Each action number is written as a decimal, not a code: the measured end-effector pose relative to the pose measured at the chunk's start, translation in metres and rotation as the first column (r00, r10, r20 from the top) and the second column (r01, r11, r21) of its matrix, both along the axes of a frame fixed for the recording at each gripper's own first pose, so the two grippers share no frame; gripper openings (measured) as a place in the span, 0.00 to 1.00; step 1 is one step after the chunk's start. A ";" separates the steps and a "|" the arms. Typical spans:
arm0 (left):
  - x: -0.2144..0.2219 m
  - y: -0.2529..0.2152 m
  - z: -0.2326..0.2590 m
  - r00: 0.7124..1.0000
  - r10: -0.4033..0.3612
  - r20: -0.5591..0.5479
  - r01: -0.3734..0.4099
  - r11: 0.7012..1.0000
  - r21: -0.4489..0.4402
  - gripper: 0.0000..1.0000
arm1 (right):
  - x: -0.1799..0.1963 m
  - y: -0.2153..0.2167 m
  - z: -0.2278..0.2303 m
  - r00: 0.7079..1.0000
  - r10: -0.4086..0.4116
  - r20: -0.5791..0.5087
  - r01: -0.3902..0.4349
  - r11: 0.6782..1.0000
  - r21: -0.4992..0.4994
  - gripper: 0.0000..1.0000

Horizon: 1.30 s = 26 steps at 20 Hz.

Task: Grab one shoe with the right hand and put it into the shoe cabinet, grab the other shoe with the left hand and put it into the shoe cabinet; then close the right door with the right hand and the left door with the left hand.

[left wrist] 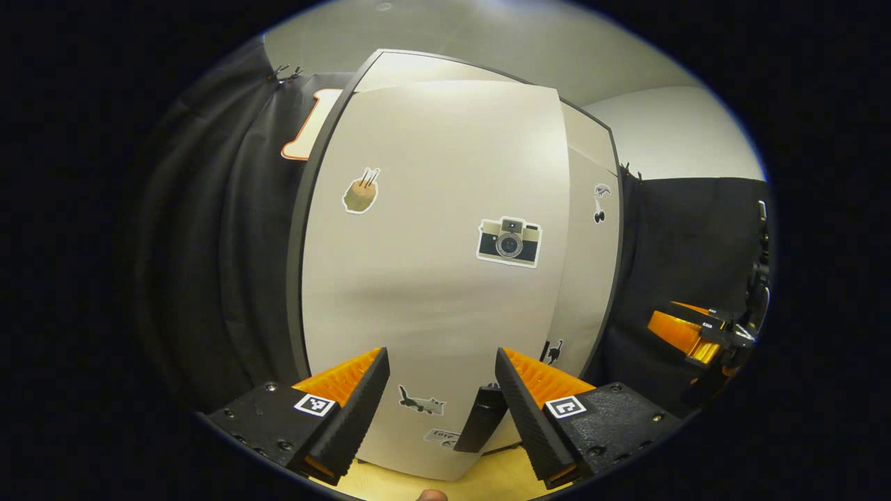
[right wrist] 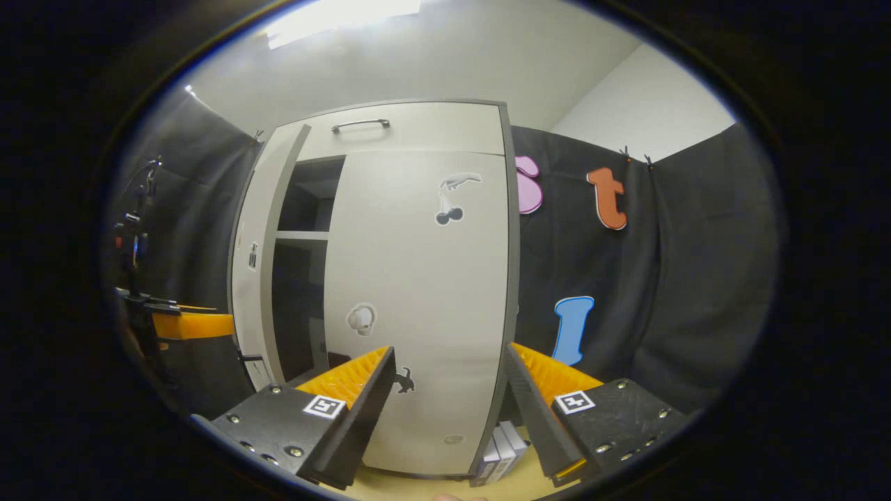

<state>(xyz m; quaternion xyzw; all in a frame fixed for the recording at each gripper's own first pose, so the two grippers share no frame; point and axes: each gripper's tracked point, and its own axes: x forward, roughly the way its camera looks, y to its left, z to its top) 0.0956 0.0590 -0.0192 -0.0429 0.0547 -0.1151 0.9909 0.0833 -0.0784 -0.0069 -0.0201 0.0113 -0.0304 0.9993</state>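
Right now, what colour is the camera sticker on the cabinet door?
Black and cream camera sticker, clearest in the left gripper view.

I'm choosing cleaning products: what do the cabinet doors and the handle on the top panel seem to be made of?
The cabinet doors look like matte, pale grey laminated board: flat, even colour, soft glare, dark edging, stickers lying smooth. The handle looks like brushed metal, a thin dark bar with a faint sheen, though painted plastic is possible.

A camera sticker [left wrist: 509,241], a cat sticker [left wrist: 420,401] and a cherry sticker [right wrist: 450,216] show on pale panels.
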 end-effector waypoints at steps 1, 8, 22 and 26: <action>0.004 -0.002 -0.001 1.000 0.003 0.001 -0.003 1.000 0.009 0.94 | -0.002 -0.003 -0.001 1.000 -0.004 -0.001 0.004 1.000 0.001 0.89; 0.023 -0.014 -0.011 1.000 0.014 -0.001 -0.014 0.999 0.042 0.94 | -0.015 -0.020 -0.004 0.999 -0.036 -0.010 0.036 0.999 0.003 0.90; 0.011 0.004 0.022 0.987 0.126 0.099 -0.135 0.987 0.091 0.96 | -0.030 -0.006 0.008 1.000 -0.028 -0.006 0.029 0.999 0.030 0.94; -0.016 0.017 0.047 0.972 0.189 0.138 -0.203 0.974 0.099 0.96 | -0.039 0.006 0.027 1.000 -0.007 0.021 0.006 0.998 0.055 0.98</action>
